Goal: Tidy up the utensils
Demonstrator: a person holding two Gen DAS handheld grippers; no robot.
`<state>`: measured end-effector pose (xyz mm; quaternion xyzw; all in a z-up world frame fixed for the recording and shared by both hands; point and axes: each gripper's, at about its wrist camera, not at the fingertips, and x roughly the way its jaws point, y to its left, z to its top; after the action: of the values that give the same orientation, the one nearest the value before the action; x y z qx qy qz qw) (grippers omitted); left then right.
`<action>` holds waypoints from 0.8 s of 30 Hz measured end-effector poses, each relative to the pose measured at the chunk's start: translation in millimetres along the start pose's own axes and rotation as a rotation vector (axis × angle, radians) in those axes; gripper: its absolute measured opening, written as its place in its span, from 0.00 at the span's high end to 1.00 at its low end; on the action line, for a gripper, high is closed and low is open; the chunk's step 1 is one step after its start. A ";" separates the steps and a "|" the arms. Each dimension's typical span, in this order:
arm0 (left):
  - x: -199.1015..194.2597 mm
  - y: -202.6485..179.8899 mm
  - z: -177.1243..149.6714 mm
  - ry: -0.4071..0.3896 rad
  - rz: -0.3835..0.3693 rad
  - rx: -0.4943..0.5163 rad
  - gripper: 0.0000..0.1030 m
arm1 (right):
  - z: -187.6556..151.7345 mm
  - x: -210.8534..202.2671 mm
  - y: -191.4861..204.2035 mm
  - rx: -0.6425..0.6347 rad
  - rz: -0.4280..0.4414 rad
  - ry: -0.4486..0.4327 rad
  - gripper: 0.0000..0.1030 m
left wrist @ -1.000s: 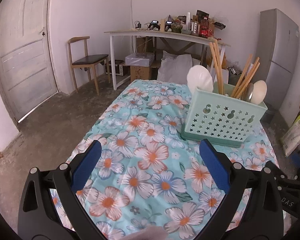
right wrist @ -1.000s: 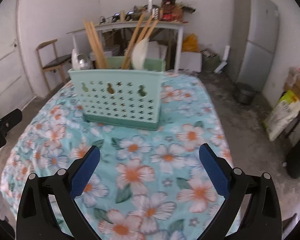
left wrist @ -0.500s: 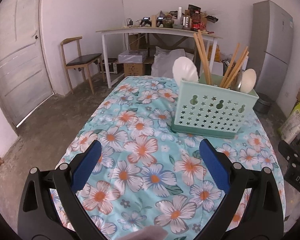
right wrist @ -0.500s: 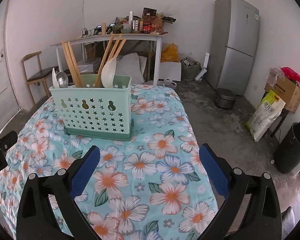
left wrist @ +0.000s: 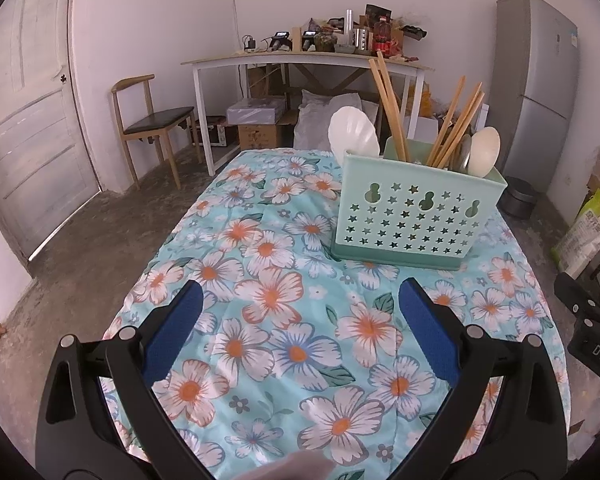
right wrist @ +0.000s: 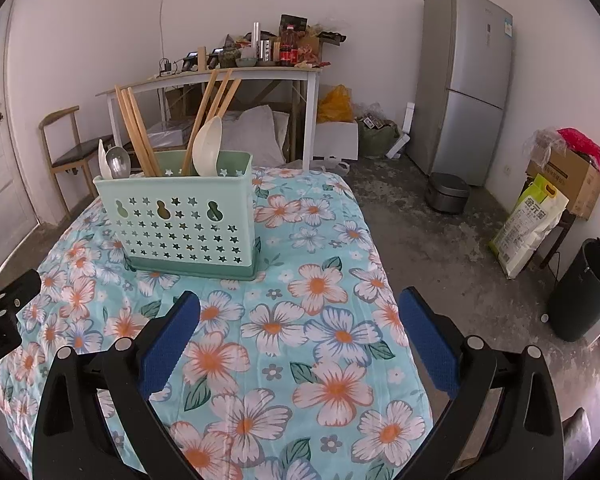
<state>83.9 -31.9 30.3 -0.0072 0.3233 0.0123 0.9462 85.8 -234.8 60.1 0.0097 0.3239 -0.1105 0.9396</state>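
Both tools hang over the flowered cloth (left wrist: pixel 268 296) that covers the desk, and neither holds anything. The left tool (left wrist: pixel 300 320) has its blue pads (left wrist: pixel 172 340) spread wide, with only the cloth between them. The right tool (right wrist: pixel 298 320) is just as wide, and its pads (right wrist: pixel 428 340) frame nothing but printed petals near the desk's right edge.

The mint-green utensil caddy (left wrist: pixel 412 216) stands upright on the cloth, well ahead of both tools, its front wall pierced with stars and gourd shapes. Out of it stick wooden chopsticks (left wrist: pixel 388 108), leaning in two bunches, along with a white spoon (left wrist: pixel 354 136) at one end, another pale spoon (left wrist: pixel 484 152) at the other, and a metal spoon (right wrist: pixel 118 162) that shows best from the right side.

Behind the desk a cluttered white side table (left wrist: pixel 300 58) runs along the wall, with a wooden chair (left wrist: pixel 152 120) near the door (left wrist: pixel 24 120) and a grey fridge (right wrist: pixel 464 80) in the corner.
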 end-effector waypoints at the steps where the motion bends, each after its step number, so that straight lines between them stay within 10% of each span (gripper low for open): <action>1: 0.8 0.7 -0.2 0.002 0.001 -0.002 0.08 | 0.0 -0.1 -0.1 0.002 0.000 0.000 0.06; 24: 5.7 6.4 0.2 0.014 0.027 -0.011 0.08 | -1.1 4.2 -2.4 0.007 -0.012 0.009 0.06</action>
<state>88.4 -25.3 27.0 -0.0080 0.3300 0.0267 0.9436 87.8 -237.8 56.7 0.0116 0.3276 -0.1175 0.9374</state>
